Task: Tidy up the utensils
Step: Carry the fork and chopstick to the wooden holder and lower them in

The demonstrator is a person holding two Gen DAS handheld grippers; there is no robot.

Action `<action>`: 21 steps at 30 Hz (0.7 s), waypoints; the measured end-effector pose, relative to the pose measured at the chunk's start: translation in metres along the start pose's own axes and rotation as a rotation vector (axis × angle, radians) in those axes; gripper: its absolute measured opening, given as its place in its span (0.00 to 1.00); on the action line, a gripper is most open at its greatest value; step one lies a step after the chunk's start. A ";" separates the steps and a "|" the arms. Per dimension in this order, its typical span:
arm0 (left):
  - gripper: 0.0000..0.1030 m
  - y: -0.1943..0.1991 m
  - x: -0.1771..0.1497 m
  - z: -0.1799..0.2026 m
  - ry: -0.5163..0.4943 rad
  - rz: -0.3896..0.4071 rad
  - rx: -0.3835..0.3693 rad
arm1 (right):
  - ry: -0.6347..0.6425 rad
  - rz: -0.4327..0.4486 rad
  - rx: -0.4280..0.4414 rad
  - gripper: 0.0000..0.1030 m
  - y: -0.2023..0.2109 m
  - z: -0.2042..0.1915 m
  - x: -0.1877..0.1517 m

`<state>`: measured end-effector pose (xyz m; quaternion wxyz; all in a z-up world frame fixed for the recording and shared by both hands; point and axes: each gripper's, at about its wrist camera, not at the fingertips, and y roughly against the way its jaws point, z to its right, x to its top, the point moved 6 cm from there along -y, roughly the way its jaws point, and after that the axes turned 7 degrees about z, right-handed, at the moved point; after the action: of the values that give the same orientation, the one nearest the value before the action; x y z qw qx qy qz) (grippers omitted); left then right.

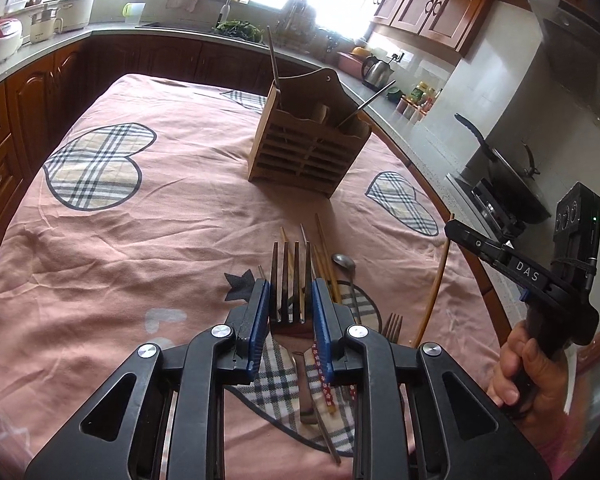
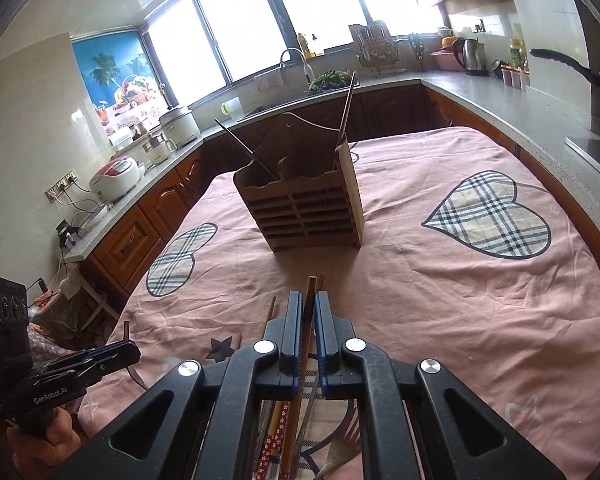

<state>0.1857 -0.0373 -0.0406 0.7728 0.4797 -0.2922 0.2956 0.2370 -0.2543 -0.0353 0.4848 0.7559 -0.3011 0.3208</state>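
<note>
The left gripper [image 1: 290, 304] has its fingers clamped on a fork [image 1: 291, 280], tines forward. The right gripper [image 2: 308, 320] pinches a wooden chopstick [image 2: 309, 312]. Both aim at the wooden holder [image 2: 300, 208] mid-tabletop, presumably for dropping in; remaining utensils [image 1: 320, 364] lie at the near edge.

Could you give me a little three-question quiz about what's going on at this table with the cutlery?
1. True or false: the left hand-held gripper is closed on a fork.
2. What does the right hand-held gripper hold? A) spoon B) chopstick C) knife
3. Fill in: the wooden holder stands on a pink ____ with plaid hearts.

Key: 1 true; 2 B, a brown chopstick; 3 cloth.
</note>
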 end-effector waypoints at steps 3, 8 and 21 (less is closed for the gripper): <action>0.19 0.008 0.004 0.000 -0.003 0.028 -0.003 | 0.006 0.030 0.003 0.05 0.010 -0.004 0.007; 0.19 0.018 0.014 0.002 -0.002 0.070 -0.013 | 0.005 0.078 0.008 0.05 0.023 -0.008 0.017; 0.19 0.034 0.055 0.002 -0.014 0.218 -0.003 | -0.024 0.210 0.024 0.05 0.043 -0.007 0.045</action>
<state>0.1962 -0.0167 0.0203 0.7346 0.4461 -0.3485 0.3741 0.2302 -0.2695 0.0252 0.4360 0.7297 -0.3806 0.3641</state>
